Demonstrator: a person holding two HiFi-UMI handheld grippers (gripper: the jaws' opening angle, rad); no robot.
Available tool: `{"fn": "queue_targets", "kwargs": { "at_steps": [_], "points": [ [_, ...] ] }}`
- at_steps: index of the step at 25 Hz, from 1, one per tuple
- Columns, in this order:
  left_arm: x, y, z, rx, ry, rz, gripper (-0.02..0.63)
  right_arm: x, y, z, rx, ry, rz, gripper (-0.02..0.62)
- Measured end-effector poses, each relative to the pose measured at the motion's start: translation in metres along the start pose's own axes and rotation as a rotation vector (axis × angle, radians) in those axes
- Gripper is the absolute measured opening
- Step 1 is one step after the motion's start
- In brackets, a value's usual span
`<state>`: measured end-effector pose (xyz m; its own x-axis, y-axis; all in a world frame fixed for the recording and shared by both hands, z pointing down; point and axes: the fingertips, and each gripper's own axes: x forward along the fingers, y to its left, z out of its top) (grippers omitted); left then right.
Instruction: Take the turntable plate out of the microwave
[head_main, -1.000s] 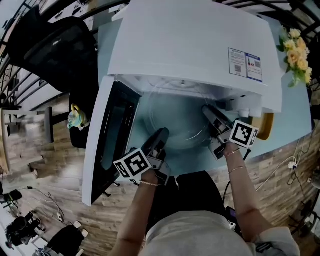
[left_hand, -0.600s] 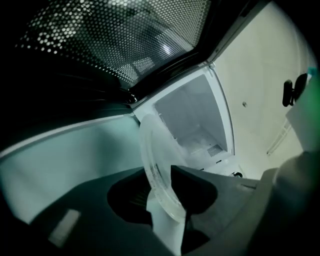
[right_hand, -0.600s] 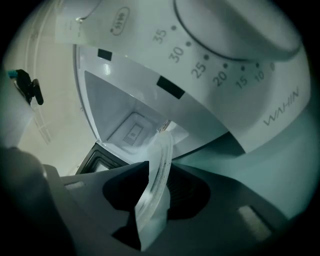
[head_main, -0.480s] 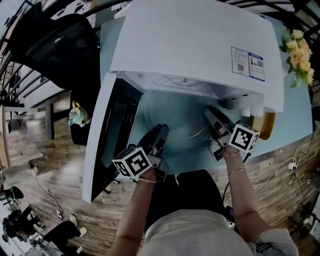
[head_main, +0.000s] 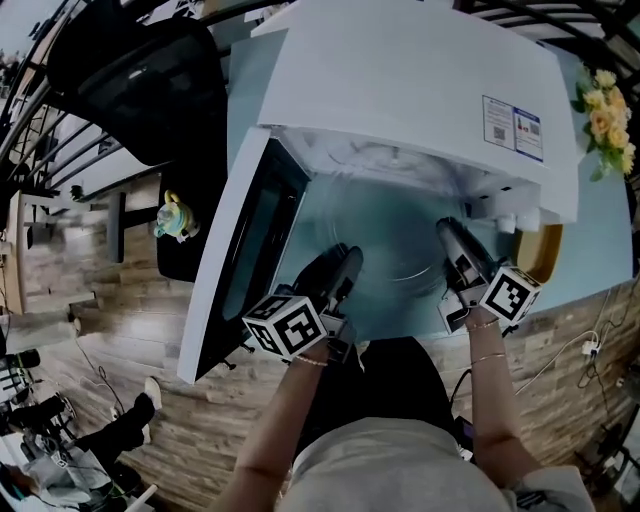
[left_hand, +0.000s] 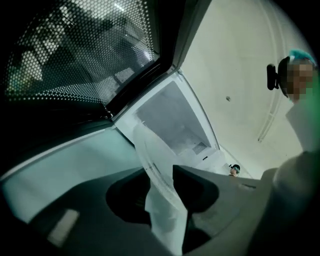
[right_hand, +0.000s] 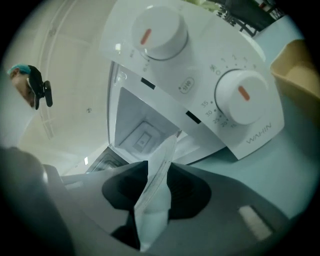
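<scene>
1. The left gripper (head_main: 345, 262) (left_hand: 161, 192) is clamping the plate's (head_main: 395, 240) (left_hand: 160, 160) near-left rim, its jaws nearly together with the clear glass pinched between the pads.
2. The right gripper (head_main: 450, 232) (right_hand: 155, 192) is gripping the plate (right_hand: 162, 160) at its right rim; its jaws have just been opening slightly, with the rim between them and both pads touching it.
3. The plate is hanging between the two grippers at the microwave's (head_main: 420, 70) open front, tilted in both gripper views, its far edge reaching toward the cavity.
4. The door (head_main: 240, 270) (left_hand: 85, 55) is standing wide open at the left, its mesh window showing just beside the left gripper.
5. Two white knobs (right_hand: 160, 32) (right_hand: 242, 97) are showing on the panel to the right of the cavity.
6. The microwave is sitting on a teal table (head_main: 590, 250), with a yellow box (head_main: 545, 250) (right_hand: 300, 70) just beside its right side and flowers (head_main: 605, 120) farther back.
</scene>
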<state>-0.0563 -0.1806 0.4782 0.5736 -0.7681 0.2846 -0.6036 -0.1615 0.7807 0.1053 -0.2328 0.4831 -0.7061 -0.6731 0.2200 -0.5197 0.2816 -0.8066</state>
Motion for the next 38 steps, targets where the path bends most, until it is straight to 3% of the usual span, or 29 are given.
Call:
{"fn": "queue_targets", "kwargs": {
  "at_steps": [10, 20, 38],
  "points": [
    [-0.034, -0.023, -0.002, 0.050, -0.017, -0.028, 0.149, -0.026, 0.032, -0.011, -0.023, -0.021, 0.022, 0.149],
    [-0.087, -0.040, -0.019, 0.059, 0.009, -0.075, 0.150, -0.067, 0.065, -0.044, -0.025, -0.061, -0.037, 0.152],
    [-0.145, -0.079, -0.038, 0.140, 0.049, -0.195, 0.150, -0.138, 0.119, -0.080, -0.025, -0.205, -0.065, 0.155]
  ]
}}
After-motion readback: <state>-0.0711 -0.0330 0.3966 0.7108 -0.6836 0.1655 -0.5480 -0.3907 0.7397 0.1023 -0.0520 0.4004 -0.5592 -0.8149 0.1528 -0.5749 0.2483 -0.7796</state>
